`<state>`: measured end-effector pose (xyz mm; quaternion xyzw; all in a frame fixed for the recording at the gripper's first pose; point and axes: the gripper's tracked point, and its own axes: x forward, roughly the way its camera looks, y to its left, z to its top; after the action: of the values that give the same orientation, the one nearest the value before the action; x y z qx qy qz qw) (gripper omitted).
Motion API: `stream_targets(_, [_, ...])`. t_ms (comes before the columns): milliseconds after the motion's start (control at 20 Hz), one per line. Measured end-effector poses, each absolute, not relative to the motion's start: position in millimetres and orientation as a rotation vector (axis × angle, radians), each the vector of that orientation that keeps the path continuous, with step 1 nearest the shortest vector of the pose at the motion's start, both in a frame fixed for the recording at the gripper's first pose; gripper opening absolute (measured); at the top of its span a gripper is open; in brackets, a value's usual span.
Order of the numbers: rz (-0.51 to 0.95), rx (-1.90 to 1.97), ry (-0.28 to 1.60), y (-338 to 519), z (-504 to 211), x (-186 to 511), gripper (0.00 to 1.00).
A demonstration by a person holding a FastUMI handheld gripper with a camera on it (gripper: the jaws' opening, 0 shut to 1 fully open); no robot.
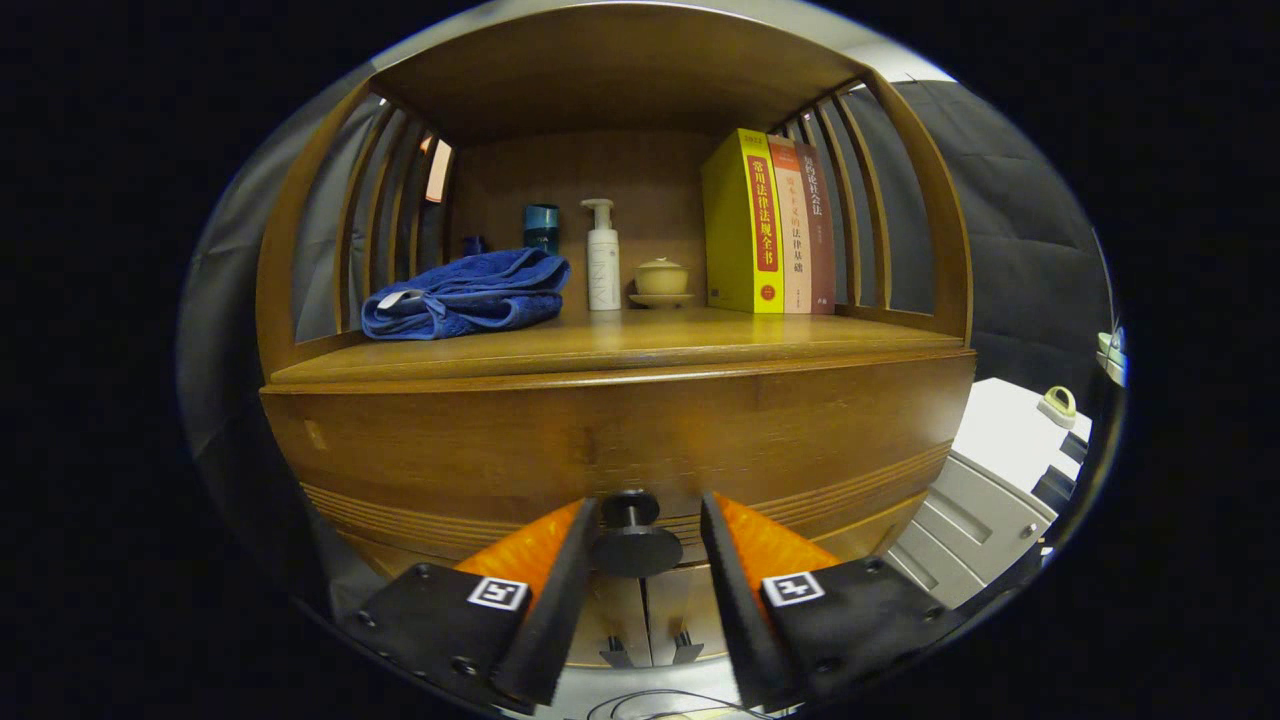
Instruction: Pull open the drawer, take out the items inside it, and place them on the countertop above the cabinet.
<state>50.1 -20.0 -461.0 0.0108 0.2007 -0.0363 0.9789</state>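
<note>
Wooden cabinet [600, 440] stands straight ahead of my tongs [645, 545], its curved front close to the camera and dark booth cloth behind it. I see the tongs spread, one finger on each side of the dark round drawer knob [635, 540], which sits between the fingertips. The left finger looks to be at the knob's rim; a gap shows between the knob and the right finger, so I am not pinching it. The drawer [620, 455] front is flush with the cabinet, not pulled out.

Above and beyond the tongs lies the counter [620, 340], under a wooden canopy with slatted sides. On it, up and to the left of the tongs, is a folded blue towel [465, 293]. Behind the towel stands a teal cup [541, 228]. Nearly straight above the knob is a white pump bottle [602, 255], and just right of it a small lidded tea bowl on a saucer [661, 281]. Further right, a yellow book [742, 222] stands upright with two more books [808, 228] beside it.

Off to the right of the tongs, well apart from the cabinet, is a white drawer unit [985, 500].
</note>
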Motion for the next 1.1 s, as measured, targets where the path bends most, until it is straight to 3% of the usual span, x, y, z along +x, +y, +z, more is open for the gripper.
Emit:
stream_targets(150, [-0.073,0.041,0.430,-19,-464,50,0.55])
stream_targets(400, [-0.069,-0.001,0.432,-19,-463,45,0.45])
stream_targets(1100, [-0.050,0.018,0.438,-22,-438,-32,0.41])
